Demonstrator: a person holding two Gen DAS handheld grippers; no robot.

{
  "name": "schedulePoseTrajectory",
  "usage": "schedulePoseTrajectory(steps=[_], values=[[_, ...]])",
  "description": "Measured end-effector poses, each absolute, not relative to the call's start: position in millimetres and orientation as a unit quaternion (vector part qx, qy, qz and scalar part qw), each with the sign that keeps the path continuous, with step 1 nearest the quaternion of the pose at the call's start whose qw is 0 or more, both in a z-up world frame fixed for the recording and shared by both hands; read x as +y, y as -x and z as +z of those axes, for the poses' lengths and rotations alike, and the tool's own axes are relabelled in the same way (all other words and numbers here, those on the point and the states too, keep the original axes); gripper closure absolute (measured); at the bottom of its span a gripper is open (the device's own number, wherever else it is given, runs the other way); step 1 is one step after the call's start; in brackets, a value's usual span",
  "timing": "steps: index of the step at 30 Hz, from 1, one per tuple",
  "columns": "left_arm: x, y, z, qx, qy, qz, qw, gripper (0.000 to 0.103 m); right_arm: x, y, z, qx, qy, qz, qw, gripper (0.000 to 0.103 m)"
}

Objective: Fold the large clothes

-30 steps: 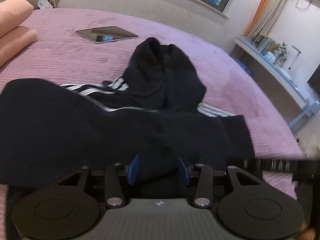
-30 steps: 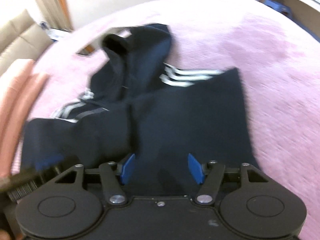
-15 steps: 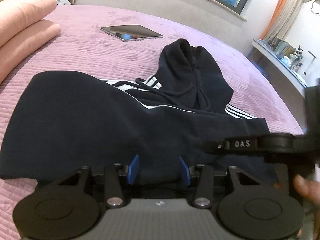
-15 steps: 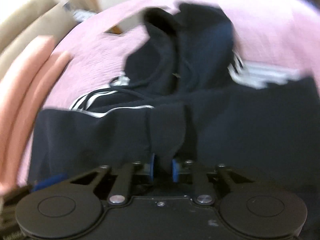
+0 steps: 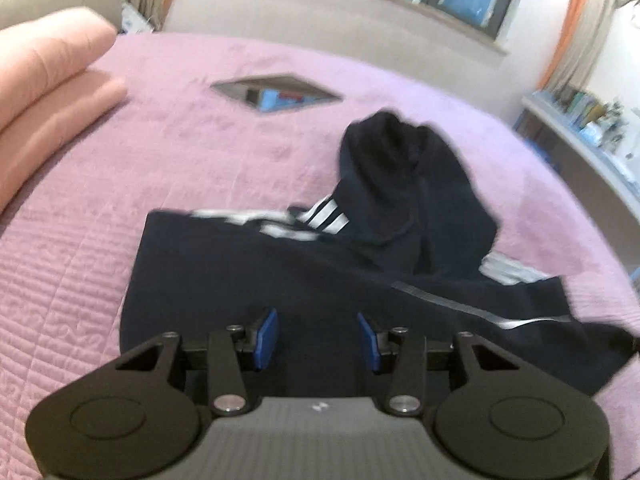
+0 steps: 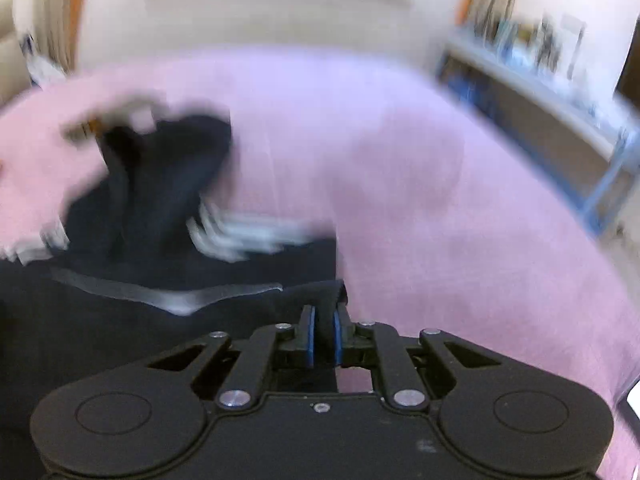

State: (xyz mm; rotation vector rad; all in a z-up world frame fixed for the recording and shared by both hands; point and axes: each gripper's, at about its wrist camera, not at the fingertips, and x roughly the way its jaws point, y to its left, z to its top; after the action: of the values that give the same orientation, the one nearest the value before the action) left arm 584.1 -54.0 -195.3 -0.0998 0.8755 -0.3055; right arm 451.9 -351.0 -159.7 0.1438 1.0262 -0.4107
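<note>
Two wrist cameras, low over the bed (image 5: 168,168), both facing the window wall.

The left view looks along its fingers from just above the hoodie (image 5: 400,248), the tablet (image 5: 276,92) beyond. The right view sits at the hoodie's (image 6: 132,208) right edge; it is blurred, so its height is probably similar. Both share the hood and the stripes.

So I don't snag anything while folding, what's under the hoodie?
Only the purple bedspread shows around the hoodie. The tablet lies apart, beyond it. Anything beneath the fabric is hidden.
</note>
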Motion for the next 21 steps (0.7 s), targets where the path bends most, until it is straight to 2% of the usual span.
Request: schedulePoseTrajectory(steps=[1, 2, 3, 8, 10, 14, 17, 21], values=[[-55, -588, -204, 0.432, 0.039, -0.138, 0.890, 0.059, -353, -455, -176, 0.514, -0.064, -0.183, 0.836, 0.075], [-55, -592, -211, 0.439, 0.032, -0.131, 0.888, 0.061, -353, -456, -184, 0.522, -0.053, -0.179, 0.832, 0.073], [-52, -594, -216, 0.443, 0.030, -0.130, 0.887, 0.065, -353, -453, -183, 0.514, -0.047, -0.182, 0.837, 0.072], [-43, -590, -193, 0.415, 0.053, -0.155, 0.895, 0.063, -348, -447, -133, 0.416, -0.066, -0.187, 0.887, 0.072], [-43, -591, -183, 0.402, 0.068, -0.171, 0.897, 0.063, -339, -458, -130, 0.409, -0.057, -0.176, 0.893, 0.072], [-54, -605, -195, 0.422, 0.041, -0.169, 0.890, 0.063, -328, -482, -163, 0.447, -0.041, -0.159, 0.879, 0.073], [-55, -612, -223, 0.454, 0.010, -0.150, 0.878, 0.064, -332, -488, -204, 0.507, -0.061, -0.165, 0.844, 0.079], [-56, -607, -224, 0.445, -0.013, -0.157, 0.882, 0.064, -335, -486, -198, 0.492, -0.066, -0.164, 0.853, 0.081]])
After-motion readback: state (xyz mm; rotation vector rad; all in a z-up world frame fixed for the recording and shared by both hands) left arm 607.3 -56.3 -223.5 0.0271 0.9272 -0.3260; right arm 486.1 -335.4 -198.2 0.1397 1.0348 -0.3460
